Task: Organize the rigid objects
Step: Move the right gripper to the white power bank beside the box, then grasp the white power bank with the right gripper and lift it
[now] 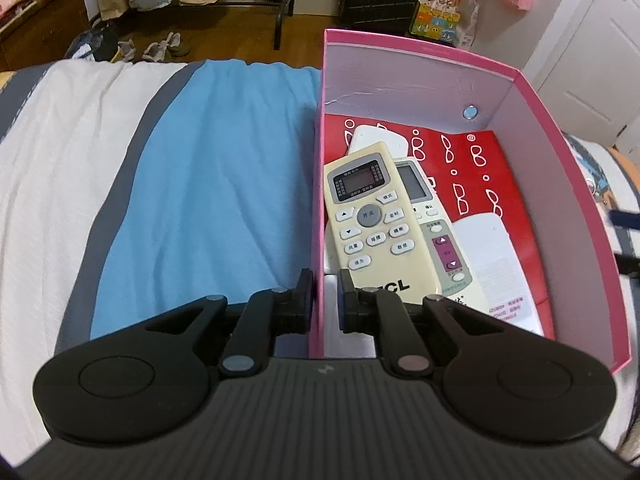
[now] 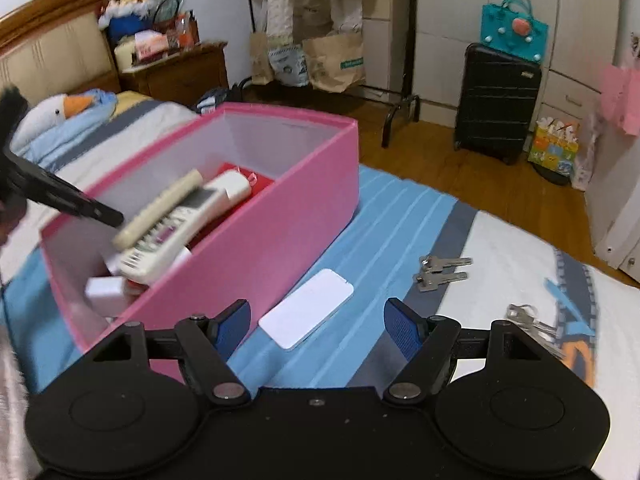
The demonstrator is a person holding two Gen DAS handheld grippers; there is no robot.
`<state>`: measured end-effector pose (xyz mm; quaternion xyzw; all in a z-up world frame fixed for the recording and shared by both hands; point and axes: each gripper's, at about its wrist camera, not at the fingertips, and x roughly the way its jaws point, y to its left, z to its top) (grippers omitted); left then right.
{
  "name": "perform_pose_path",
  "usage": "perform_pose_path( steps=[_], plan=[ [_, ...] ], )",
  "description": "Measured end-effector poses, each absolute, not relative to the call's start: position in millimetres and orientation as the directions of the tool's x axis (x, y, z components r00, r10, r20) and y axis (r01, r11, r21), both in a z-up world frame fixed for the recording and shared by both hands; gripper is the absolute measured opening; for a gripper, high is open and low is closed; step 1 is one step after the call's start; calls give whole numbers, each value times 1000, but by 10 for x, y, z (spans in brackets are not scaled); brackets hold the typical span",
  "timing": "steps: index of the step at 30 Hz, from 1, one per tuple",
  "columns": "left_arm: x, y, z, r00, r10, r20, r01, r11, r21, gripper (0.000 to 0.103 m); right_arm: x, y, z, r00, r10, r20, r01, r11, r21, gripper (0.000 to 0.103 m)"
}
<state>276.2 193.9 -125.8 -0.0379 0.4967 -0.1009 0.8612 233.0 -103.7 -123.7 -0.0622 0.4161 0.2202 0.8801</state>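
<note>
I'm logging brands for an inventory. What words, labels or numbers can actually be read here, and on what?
"CL", end of a brand partly hidden by a finger: bottom of the cream-yellow plastic remote control in the pink cardboard box.
Chinese button labels on that remote: too small to read surely.
Labels on the white remote with purple buttons beneath it: blurred.
Small print on the red printed sheet: unreadable.
Green label on the brown paper bag: unreadable.
</note>
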Motion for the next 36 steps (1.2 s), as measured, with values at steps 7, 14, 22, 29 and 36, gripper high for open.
perform_pose_path(
  steps=[7,14,22,29,36],
  plan=[
    [2795,2002,-1295,482,-235,-844,121,972,-202,9,2882,-1215,-1649,452,372,-811,-231,927,297,70],
    [2807,1968,-1293,490,-209,-846,102,978,-182,9,2815,-1029,-1806,491,378,-785,-272,922,275,69],
    [2803,1904,-1303,486,-190,-853,108,982,-157,9,2588,-850,-1676,560,327,-761,-371,921,122,15],
    [2791,1958,-1269,497,-212,-841,95,977,-190,9,2561,-996,-1658,498,446,-744,-334,890,310,4],
    [2772,1978,-1268,505,-215,-836,92,976,-195,9,2605,-993,-1773,456,395,-798,-222,918,328,30]
  ],
)
